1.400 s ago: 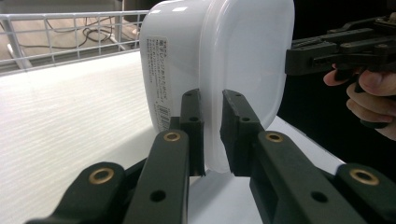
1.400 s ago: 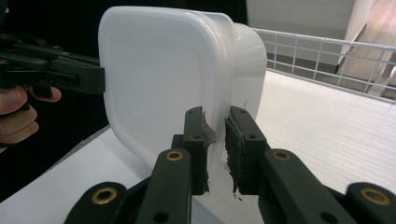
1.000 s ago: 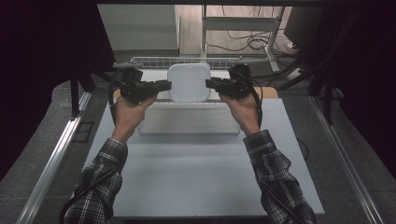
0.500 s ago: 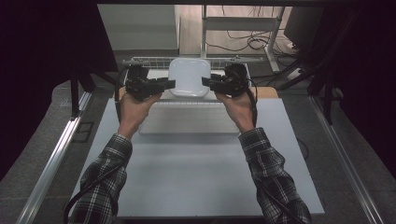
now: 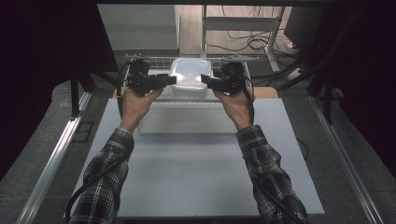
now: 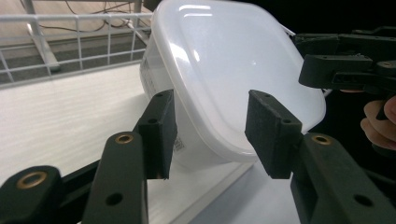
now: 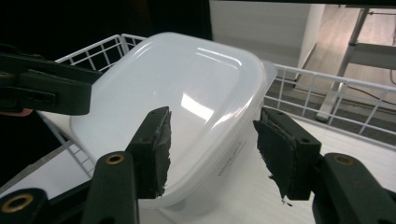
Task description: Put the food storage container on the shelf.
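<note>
A white plastic container (image 5: 188,78) with its lid on sits at twelve o'clock on the table (image 5: 196,168), at the far end of a white tray (image 5: 187,119), just in front of a wire rack (image 5: 154,59).

The left gripper (image 5: 171,80) is at the container's nine o'clock side and the right gripper (image 5: 205,80) at its three o'clock side, each pointing inward at it. Both have just been opening.

In the left gripper view, the left gripper (image 6: 210,135) has its jaws spread, the container's lid edge (image 6: 219,140) lying between them with a visible gap on each side, so it is released.

In the right gripper view, the right gripper (image 7: 212,154) is likewise parted, its worn pads (image 7: 161,149) standing clear of the container (image 7: 177,102); nothing is grasped.

The container rests on the tray.
</note>
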`<state>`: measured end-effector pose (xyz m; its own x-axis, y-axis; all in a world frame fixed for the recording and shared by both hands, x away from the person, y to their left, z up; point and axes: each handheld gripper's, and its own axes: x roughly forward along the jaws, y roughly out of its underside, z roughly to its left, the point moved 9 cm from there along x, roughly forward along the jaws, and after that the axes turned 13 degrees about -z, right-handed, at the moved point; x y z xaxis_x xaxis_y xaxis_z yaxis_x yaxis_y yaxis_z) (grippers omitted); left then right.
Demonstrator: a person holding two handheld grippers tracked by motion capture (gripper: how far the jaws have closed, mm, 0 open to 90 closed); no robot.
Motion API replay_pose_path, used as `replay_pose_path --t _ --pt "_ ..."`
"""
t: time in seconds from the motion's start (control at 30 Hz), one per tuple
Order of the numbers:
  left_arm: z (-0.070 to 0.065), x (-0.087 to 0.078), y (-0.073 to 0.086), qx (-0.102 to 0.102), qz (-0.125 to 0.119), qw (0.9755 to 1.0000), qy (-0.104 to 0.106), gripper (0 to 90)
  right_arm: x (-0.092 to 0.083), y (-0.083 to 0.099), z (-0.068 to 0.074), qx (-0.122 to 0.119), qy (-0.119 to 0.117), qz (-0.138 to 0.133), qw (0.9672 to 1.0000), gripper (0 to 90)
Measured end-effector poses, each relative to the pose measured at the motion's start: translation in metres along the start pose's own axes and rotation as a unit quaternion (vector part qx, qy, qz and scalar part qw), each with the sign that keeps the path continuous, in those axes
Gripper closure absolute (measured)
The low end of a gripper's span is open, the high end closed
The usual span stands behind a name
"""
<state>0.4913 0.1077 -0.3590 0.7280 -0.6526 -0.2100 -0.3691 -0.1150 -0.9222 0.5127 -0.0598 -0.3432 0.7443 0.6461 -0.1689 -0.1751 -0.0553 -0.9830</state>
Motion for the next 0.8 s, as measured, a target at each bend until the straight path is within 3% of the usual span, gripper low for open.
replay_pose_path --t 0.23,0.37,0.5,0.6,0.8 --pt "0.001 0.005 -0.003 -0.002 -0.003 1.0000 -0.007 53.1 0.011 -0.003 -0.006 -0.007 0.031 -0.001 0.9995 45.2" --pt "0.004 0.007 -0.005 0.004 -0.009 0.9998 -0.018 52.9 0.012 -0.002 -0.009 -0.003 0.034 0.002 0.9994 42.9" --pt "0.004 0.006 -0.005 0.028 -0.014 0.9991 -0.029 48.1 0.013 -0.002 -0.012 -0.015 0.040 0.002 0.9991 34.5" --pt "0.000 0.003 -0.009 0.021 -0.033 0.9991 -0.018 43.2 0.012 -0.003 -0.010 -0.015 0.028 -0.002 0.9995 28.3" --pt "-0.012 -0.007 -0.007 0.030 -0.037 0.9987 0.015 27.7 0.005 0.000 0.000 -0.006 -0.012 0.001 0.9999 16.9"
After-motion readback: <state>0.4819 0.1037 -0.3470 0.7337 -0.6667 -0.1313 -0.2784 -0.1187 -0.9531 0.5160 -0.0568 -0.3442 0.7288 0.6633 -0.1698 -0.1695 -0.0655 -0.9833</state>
